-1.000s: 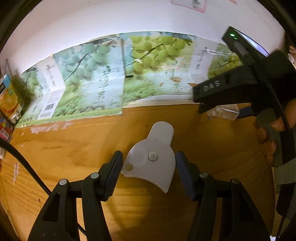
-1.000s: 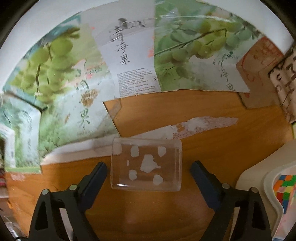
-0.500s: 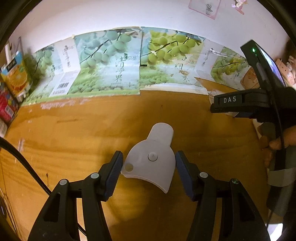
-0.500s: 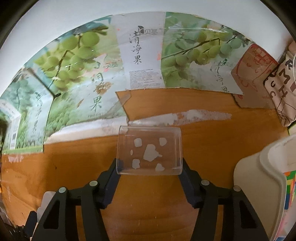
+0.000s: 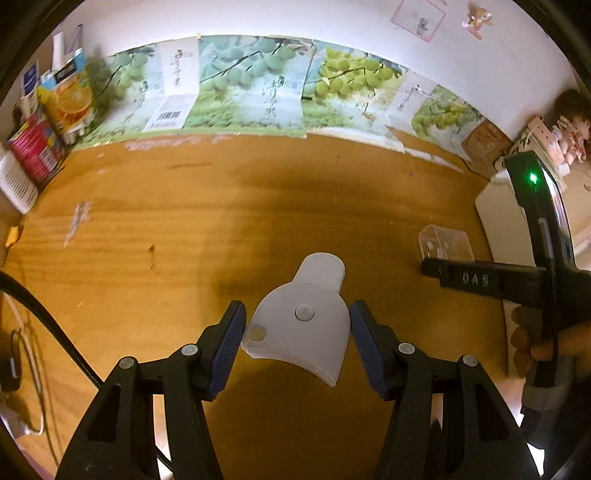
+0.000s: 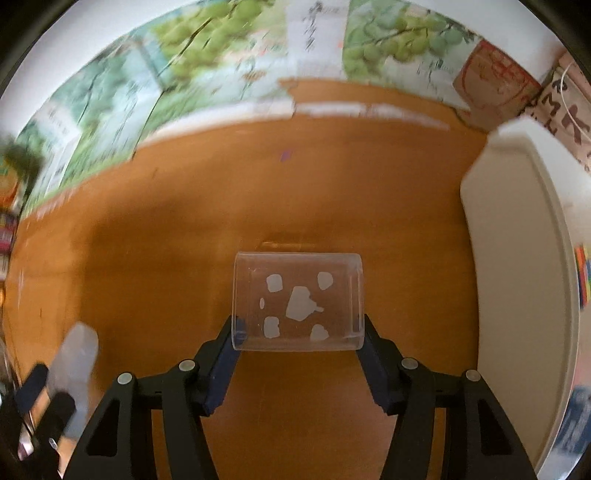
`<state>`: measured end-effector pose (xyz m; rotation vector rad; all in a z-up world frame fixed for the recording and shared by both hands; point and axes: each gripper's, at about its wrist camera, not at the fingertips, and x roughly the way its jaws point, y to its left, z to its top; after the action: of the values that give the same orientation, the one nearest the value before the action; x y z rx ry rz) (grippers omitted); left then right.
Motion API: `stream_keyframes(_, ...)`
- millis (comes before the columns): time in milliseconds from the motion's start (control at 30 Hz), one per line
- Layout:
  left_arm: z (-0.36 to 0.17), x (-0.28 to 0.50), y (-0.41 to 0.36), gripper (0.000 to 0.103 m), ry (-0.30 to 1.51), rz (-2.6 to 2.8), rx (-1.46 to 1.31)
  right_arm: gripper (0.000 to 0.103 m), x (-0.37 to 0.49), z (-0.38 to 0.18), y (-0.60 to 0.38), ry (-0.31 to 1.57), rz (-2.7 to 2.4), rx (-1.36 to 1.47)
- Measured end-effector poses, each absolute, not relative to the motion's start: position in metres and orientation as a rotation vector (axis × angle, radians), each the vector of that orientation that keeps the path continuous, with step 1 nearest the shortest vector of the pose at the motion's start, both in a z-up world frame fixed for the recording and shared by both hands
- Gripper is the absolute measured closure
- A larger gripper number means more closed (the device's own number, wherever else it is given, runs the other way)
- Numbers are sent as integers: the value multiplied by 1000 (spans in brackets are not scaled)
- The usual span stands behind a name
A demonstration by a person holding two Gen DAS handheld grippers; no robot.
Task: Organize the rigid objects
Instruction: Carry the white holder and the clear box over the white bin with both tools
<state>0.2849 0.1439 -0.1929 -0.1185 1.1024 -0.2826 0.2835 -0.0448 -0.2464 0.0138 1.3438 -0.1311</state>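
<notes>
The clear box [image 6: 297,301], clamped in the right tongs [image 6: 298,363], and the white scoop [image 5: 301,325], gripped by the left tongs [image 5: 297,345], could be dropped if either slick part is jolted.

A wooden tabletop [image 5: 258,206] fills the middle of both views, lit warm with a darker shadow band across it. Grape-printed cardboard sheets [image 5: 251,92] line its far edge, against a white wall [image 5: 332,18] along the top.
</notes>
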Motion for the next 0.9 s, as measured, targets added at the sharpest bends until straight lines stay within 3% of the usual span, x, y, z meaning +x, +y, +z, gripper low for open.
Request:
stream_keyframes(333, -180, 231, 154, 41, 1131, -381, -28, 42, 181, -253, -7, 1458, -51, -35)
stream_keyframes(533, -158, 216, 140, 41, 1056, -413, -37, 42, 128, -255, -5, 1503, 65, -34)
stream_keyframes(900, -117, 207, 77, 43, 894, -437, -77, 42, 95, -177, -50, 1279, 317, -64)
